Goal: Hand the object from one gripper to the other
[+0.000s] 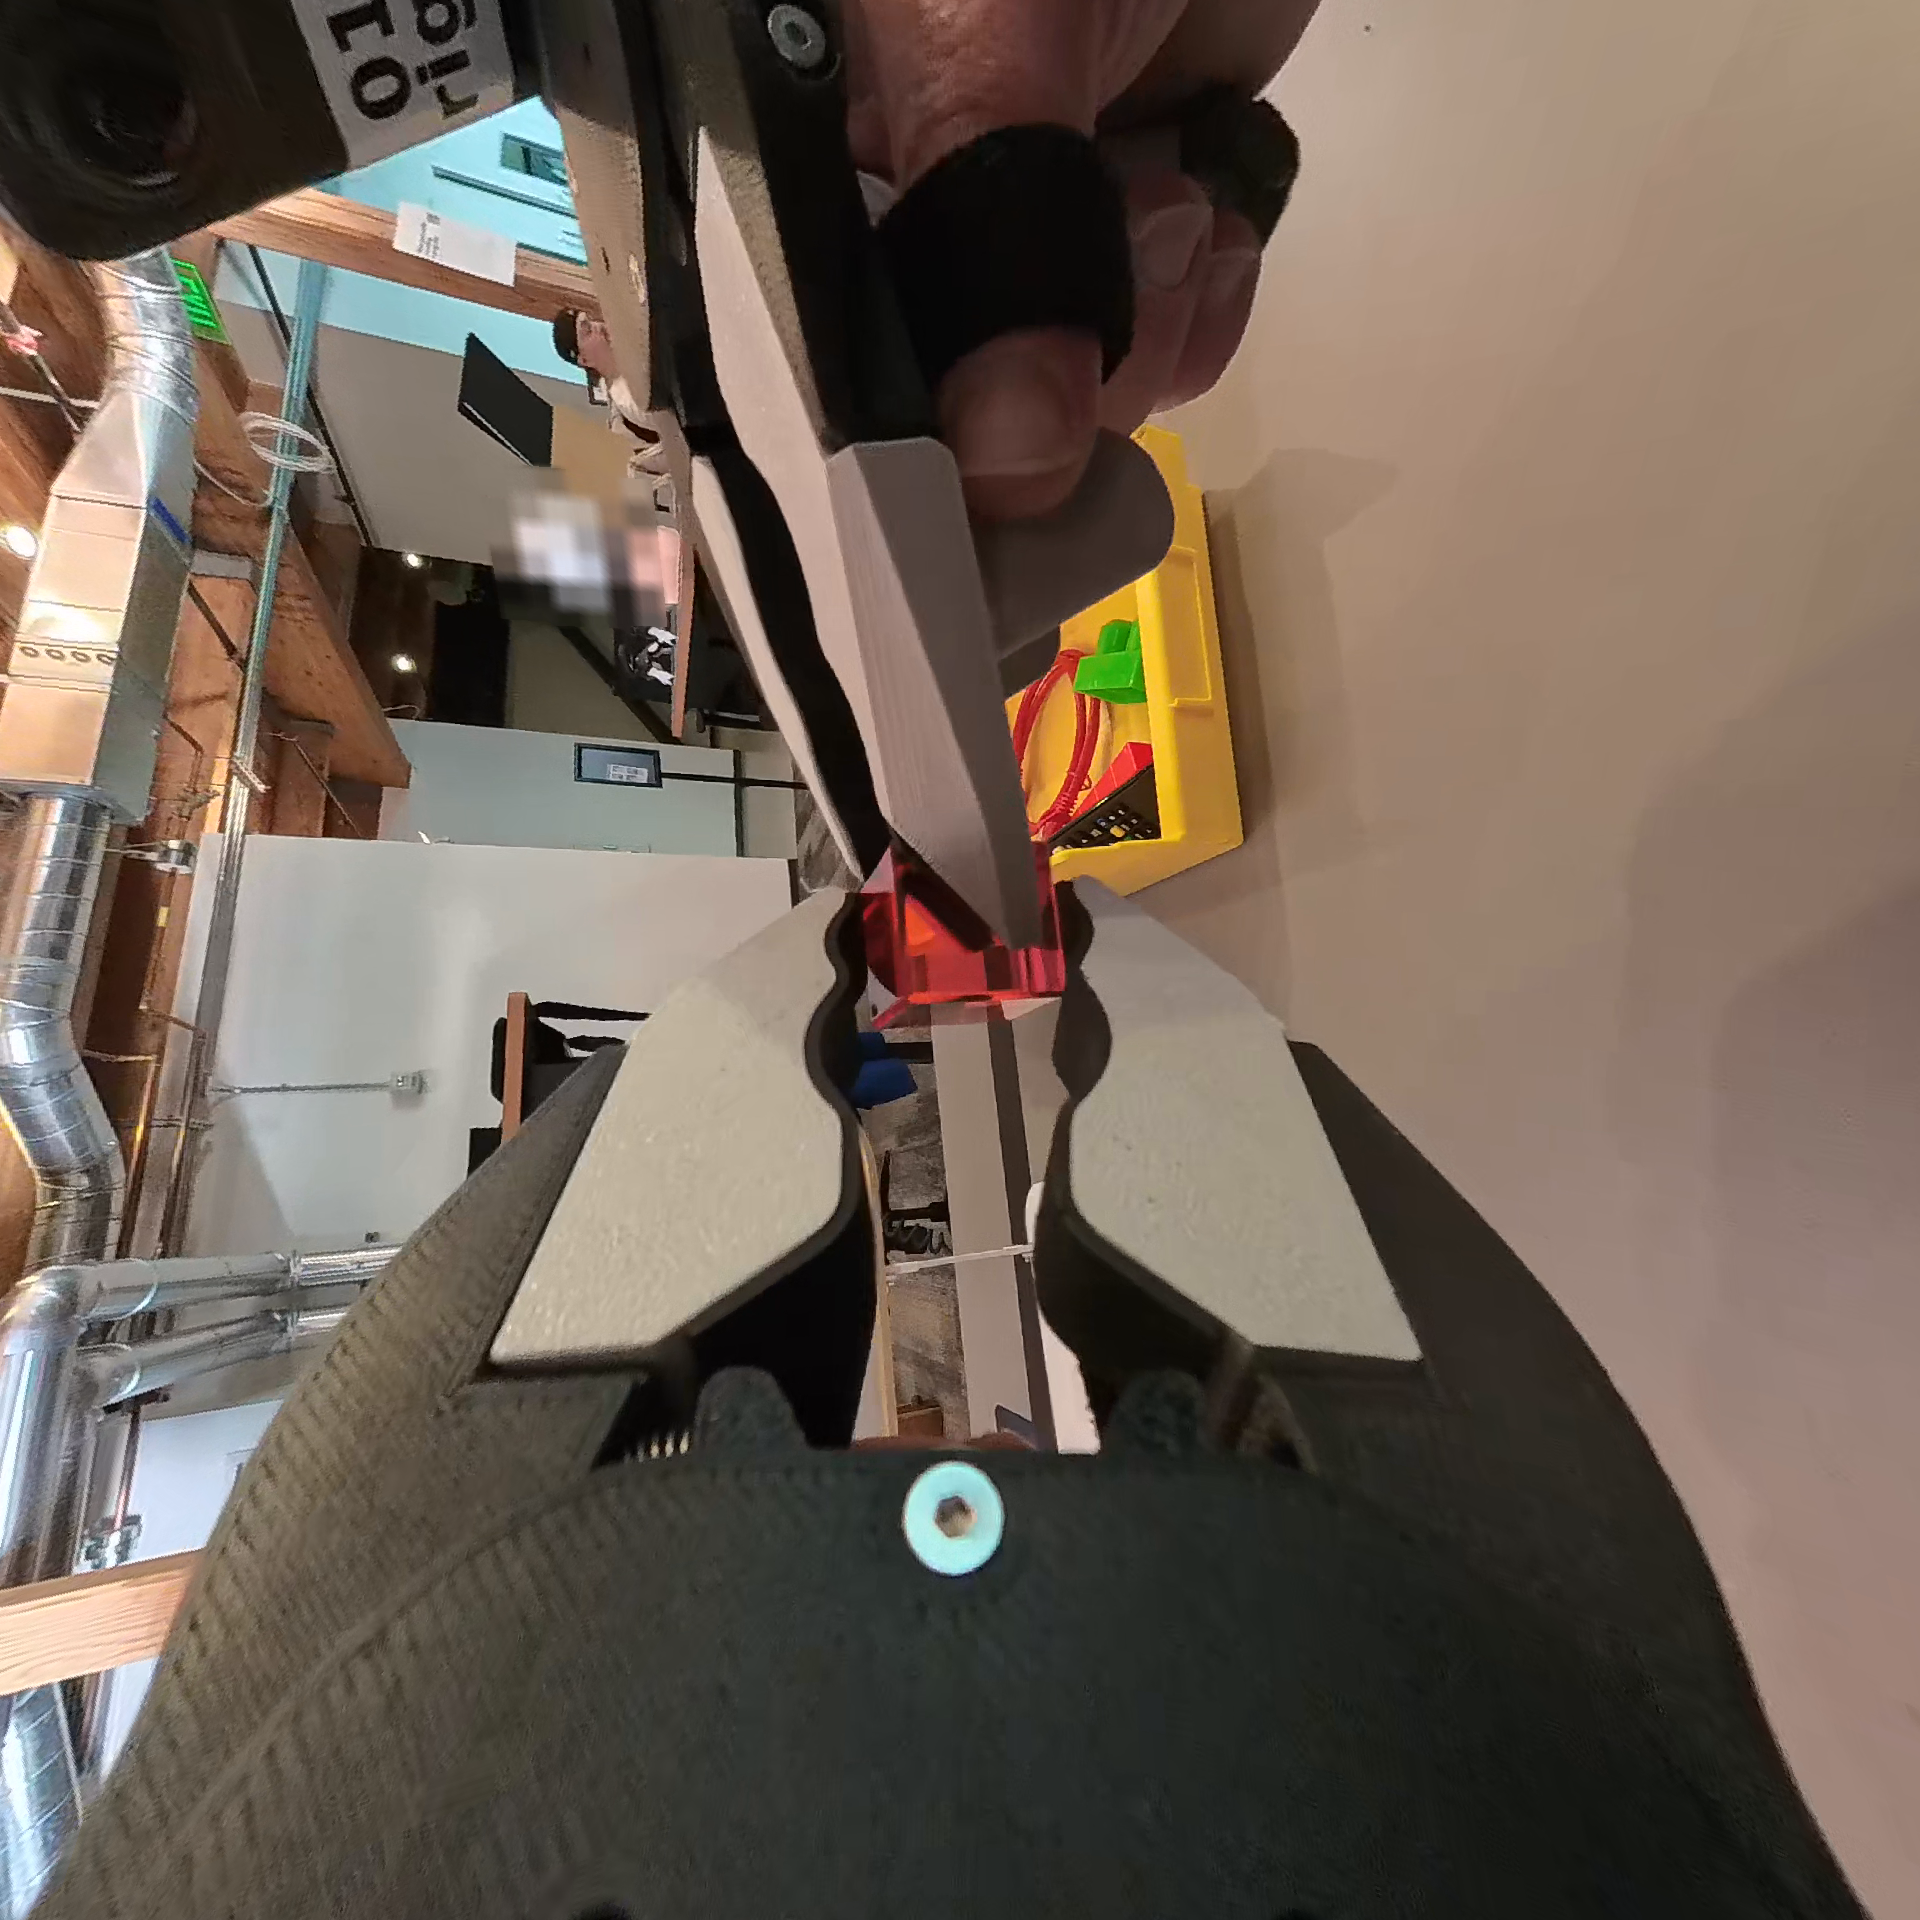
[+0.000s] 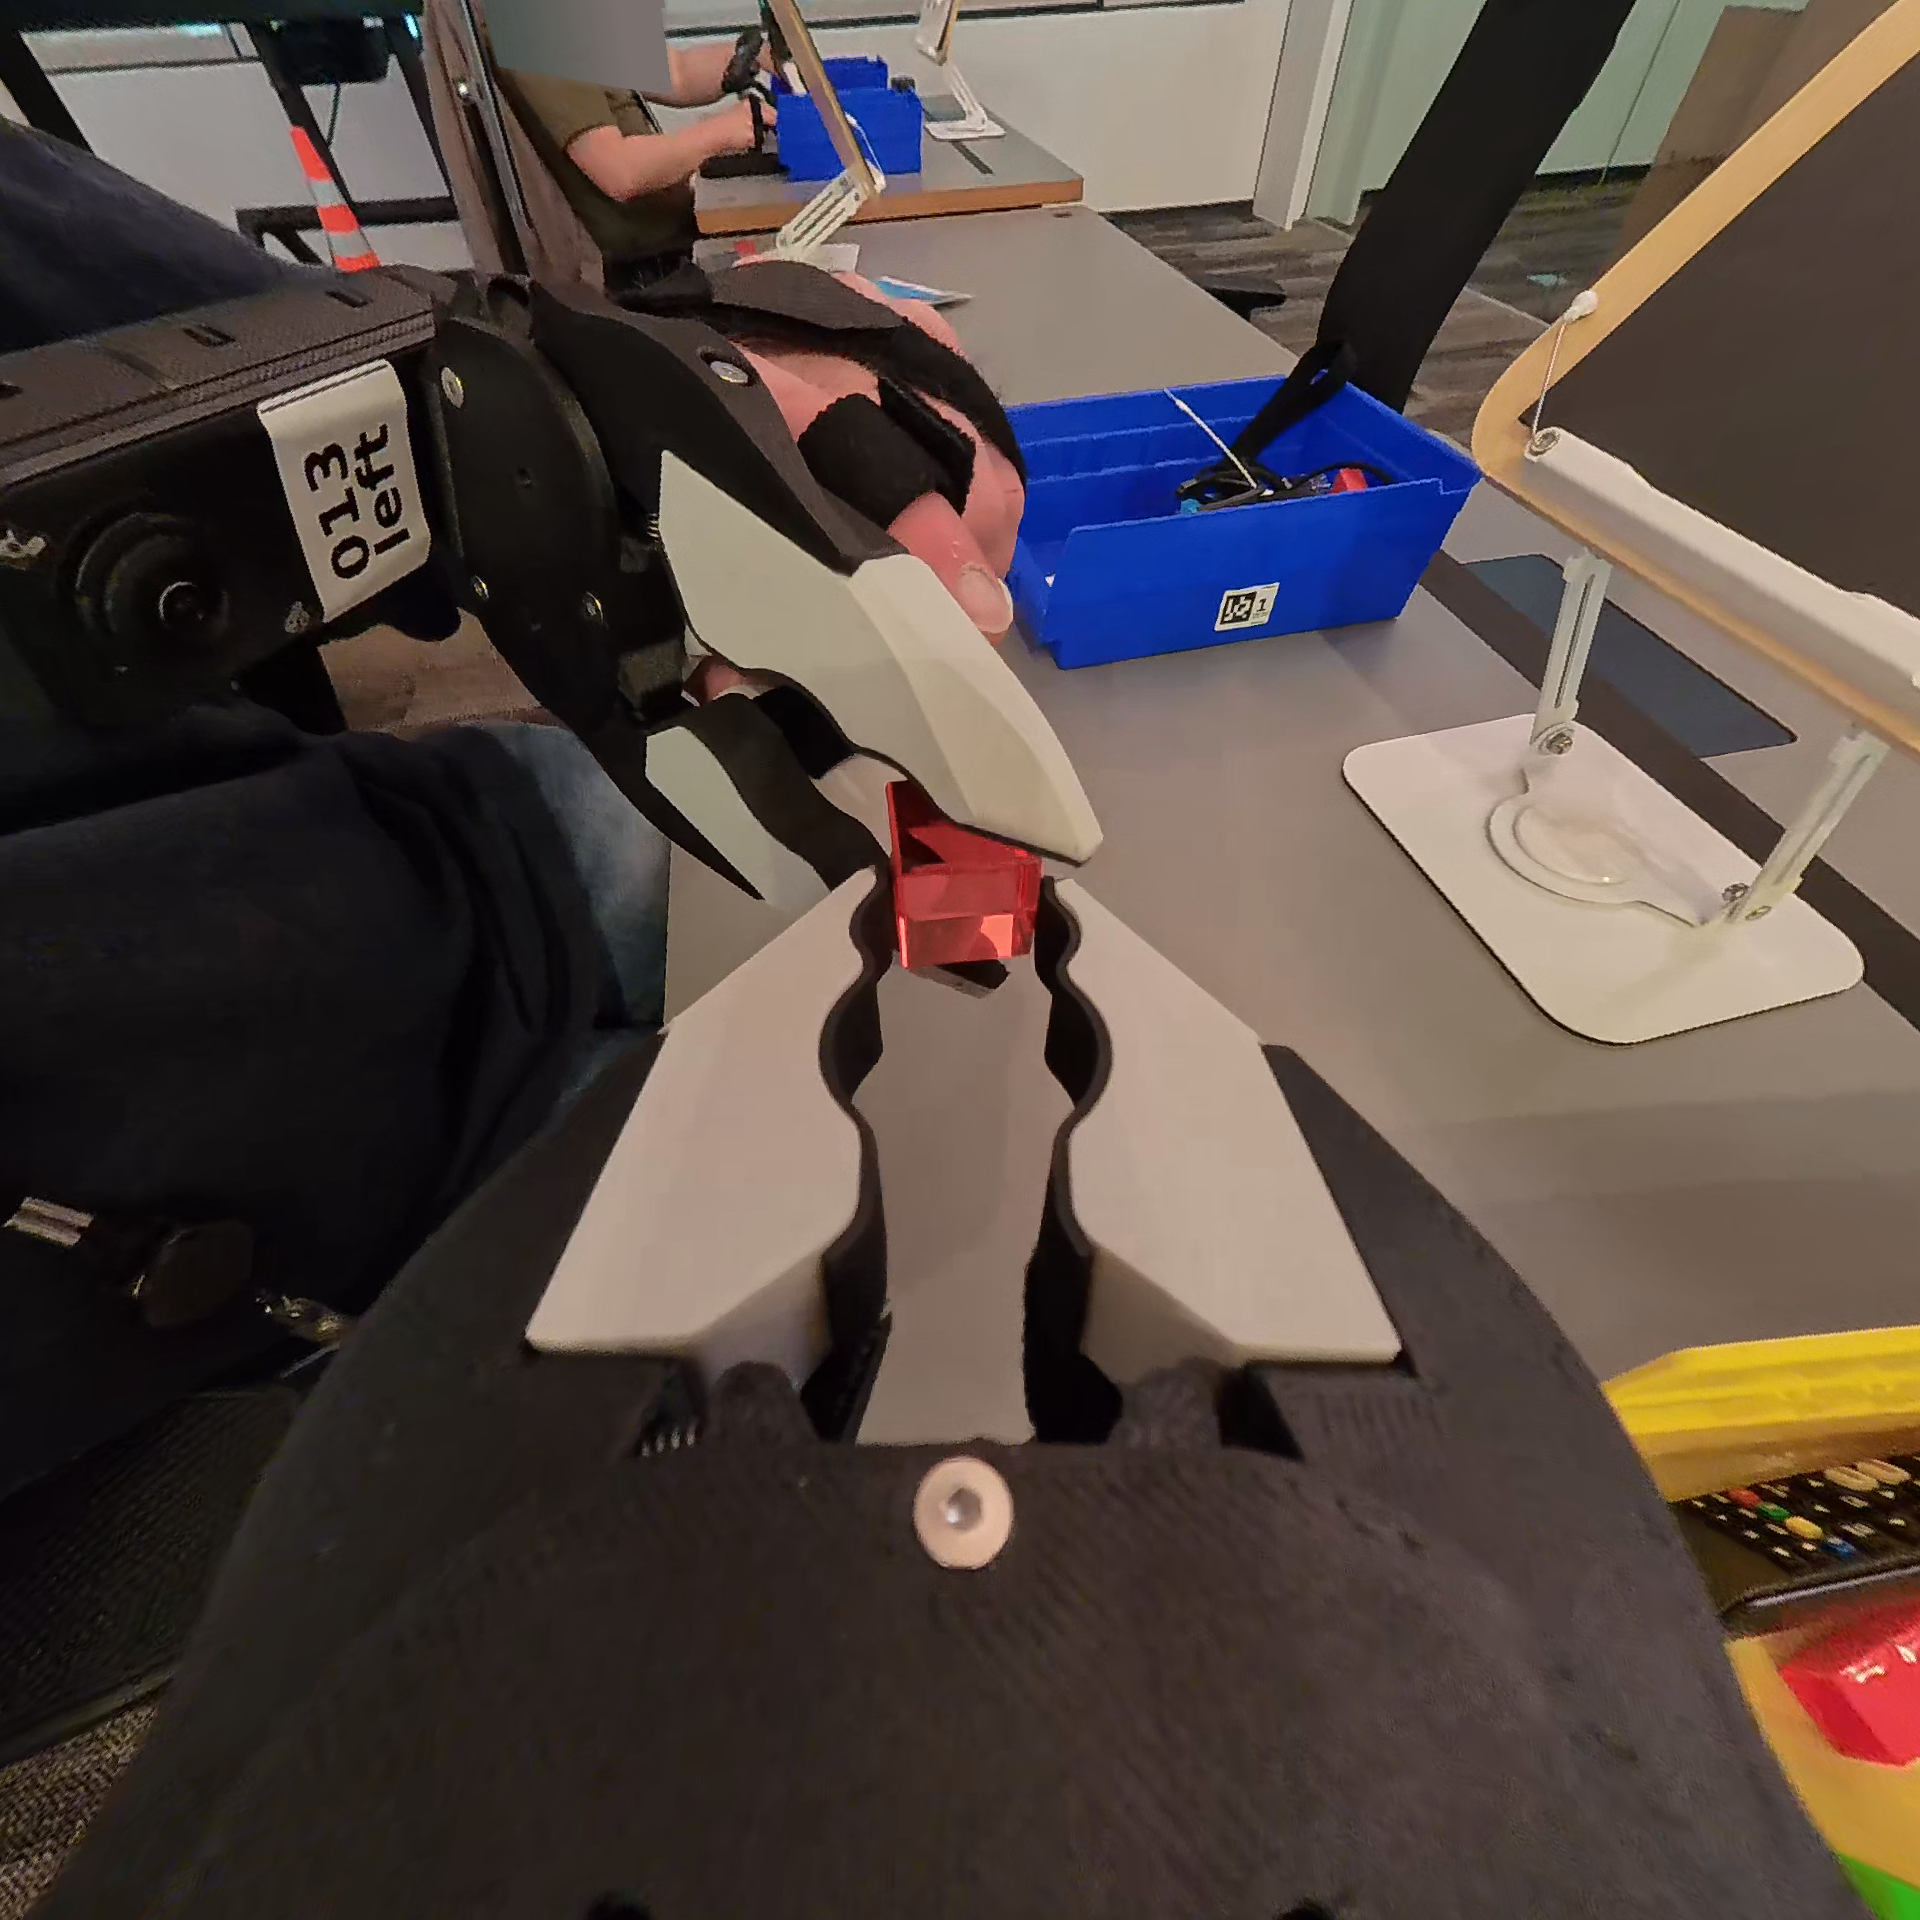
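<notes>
**Red cube caught between two grippers above the grey table**

Cube (image 2: 964,902), red and see-through, sits in mid-air where the two tools meet, above the near part of the grey table (image 2: 1351,1039). The right gripper (image 2: 956,914) reaches forward from below in its own camera, and its two pale fingertips (image 2: 831,935) press on the cube's left and right faces, so it is grasping the block at the very tips. The left gripper (image 2: 940,847) comes in from the left, tilted downward, with one white finger lying over the cube's top and the other reaching beneath it; it too looks clamped on the block. From the left wrist camera, turned on its side, the same meeting shows again: the left gripper (image 1: 961,951) holds the cube (image 1: 961,961) between its tips while the right gripper (image 1: 940,894) descends from above, one grey finger crossing the block's face.

Beyond, a blue bin (image 2: 1236,520) with cables stands on the table, well apart from the cube. A white stand (image 2: 1600,883) rests to the right. A yellow tray (image 2: 1766,1403) holding a black remote (image 2: 1808,1527) sits at the lower right edge.
</notes>
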Demonstrator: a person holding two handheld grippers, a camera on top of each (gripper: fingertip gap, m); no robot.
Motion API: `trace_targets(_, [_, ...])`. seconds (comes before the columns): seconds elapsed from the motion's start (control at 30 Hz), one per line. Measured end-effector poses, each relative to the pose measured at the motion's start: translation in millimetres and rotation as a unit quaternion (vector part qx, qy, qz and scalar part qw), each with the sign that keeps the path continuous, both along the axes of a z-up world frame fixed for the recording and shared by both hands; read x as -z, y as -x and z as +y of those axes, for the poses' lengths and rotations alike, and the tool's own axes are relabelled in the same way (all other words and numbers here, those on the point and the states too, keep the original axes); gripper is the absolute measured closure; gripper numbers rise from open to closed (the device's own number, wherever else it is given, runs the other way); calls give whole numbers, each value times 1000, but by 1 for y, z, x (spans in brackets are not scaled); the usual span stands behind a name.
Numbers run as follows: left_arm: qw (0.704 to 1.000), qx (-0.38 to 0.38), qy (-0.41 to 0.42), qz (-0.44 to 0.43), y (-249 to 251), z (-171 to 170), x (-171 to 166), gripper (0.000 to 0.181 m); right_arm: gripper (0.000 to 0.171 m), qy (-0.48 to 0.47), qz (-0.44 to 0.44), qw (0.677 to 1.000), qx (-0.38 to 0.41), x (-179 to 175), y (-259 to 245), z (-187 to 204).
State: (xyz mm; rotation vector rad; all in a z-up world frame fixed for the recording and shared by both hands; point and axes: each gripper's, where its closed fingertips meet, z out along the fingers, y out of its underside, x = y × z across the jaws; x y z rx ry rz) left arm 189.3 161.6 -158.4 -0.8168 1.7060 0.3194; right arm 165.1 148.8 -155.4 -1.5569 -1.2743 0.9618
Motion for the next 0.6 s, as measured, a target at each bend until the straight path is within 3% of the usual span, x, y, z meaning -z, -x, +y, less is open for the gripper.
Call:
trace_targets(0.33, [999, -9, 35, -23, 5, 6, -5, 148, 129, -27, 15, 999, 44, -9, -10, 11])
trace_targets(0.47, [998, -19, 48, -27, 8, 11, -7, 147, 122, -103, -22, 990, 89, -12, -16, 15])
trace_targets(0.6, [991, -2, 127, -39, 6, 7, -6, 148, 119, -236, -78, 963, 102, -14, -19, 11])
